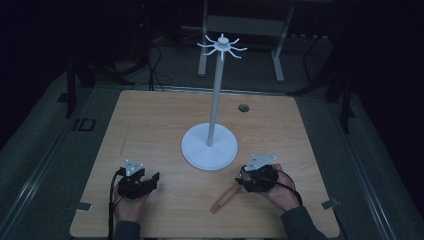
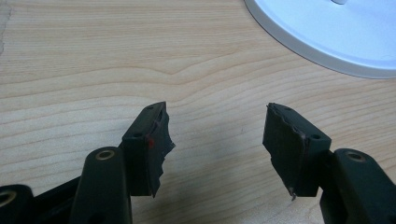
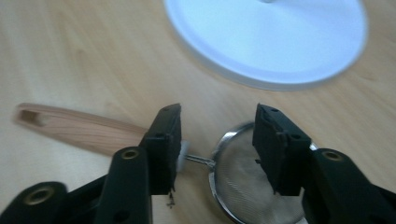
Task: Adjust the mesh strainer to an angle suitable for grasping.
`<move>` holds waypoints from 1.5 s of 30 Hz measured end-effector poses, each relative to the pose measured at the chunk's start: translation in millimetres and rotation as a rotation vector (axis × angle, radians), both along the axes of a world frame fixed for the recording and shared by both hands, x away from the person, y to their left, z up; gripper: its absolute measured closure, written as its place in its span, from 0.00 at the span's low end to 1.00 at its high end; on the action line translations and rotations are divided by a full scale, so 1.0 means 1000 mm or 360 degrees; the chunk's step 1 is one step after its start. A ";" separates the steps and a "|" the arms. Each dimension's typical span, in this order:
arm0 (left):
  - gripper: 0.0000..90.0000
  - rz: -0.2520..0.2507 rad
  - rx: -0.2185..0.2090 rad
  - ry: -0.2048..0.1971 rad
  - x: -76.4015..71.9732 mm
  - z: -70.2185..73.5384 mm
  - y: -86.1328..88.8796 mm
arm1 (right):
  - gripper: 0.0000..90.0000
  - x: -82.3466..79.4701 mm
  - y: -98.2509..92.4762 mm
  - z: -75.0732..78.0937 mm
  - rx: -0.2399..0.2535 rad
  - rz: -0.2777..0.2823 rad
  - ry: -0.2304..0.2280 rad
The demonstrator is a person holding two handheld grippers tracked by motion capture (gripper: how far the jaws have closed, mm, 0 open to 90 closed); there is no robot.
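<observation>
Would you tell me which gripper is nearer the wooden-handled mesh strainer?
Right. The right gripper hangs open directly over the wooden-handled mesh strainer; the left gripper sits across the wooden table, well apart.

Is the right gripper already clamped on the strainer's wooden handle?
No, the right gripper stands open above the strainer, jaws apart.

The left gripper (image 2: 217, 140), jaws apart, hovers or rests over the wooden table (image 2: 116, 60) near a white base (image 2: 327, 32).
</observation>
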State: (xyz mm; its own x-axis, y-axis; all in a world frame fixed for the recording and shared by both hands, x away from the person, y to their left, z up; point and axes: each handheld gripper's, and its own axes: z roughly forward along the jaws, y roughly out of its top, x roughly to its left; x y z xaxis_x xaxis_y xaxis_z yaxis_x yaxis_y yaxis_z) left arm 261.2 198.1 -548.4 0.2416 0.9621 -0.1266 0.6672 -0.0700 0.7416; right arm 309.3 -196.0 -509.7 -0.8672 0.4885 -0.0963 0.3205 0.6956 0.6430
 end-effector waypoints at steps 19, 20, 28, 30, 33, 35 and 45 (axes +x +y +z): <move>0.45 0.0002 0.0001 0.0000 0.000 0.000 0.000 | 0.52 -0.002 0.021 -0.017 -0.0062 0.0245 0.0154; 0.45 0.0002 0.0001 -0.0001 0.000 0.000 0.000 | 0.52 -0.002 0.021 -0.017 -0.0062 0.0245 0.0154; 0.45 0.0001 0.0000 -0.0001 0.000 0.000 0.000 | 0.55 0.000 0.025 -0.019 -0.0176 0.0196 0.0110; 0.45 0.0001 -0.0001 -0.0001 0.000 0.000 0.000 | 0.60 0.001 0.027 -0.019 -0.0181 0.0186 0.0111; 0.45 0.0000 0.0000 0.0000 0.000 0.000 0.000 | 0.65 0.001 0.028 -0.018 -0.0183 0.0181 0.0115; 0.45 0.0001 -0.0001 0.0000 0.000 0.000 0.000 | 0.70 0.001 0.029 -0.016 -0.0204 0.0165 0.0116; 0.45 0.0002 -0.0004 0.0000 0.000 0.000 0.000 | 0.77 0.000 0.033 -0.012 -0.0230 0.0082 0.0151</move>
State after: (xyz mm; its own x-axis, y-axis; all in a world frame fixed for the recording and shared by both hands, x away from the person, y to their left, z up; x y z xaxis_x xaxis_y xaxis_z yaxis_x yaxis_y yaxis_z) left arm 261.3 197.7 -548.5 0.2405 0.9621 -0.1287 0.6673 -0.0675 0.7417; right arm 309.2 -163.0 -521.2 -0.8992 0.4302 -0.0790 0.3365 0.7957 0.5036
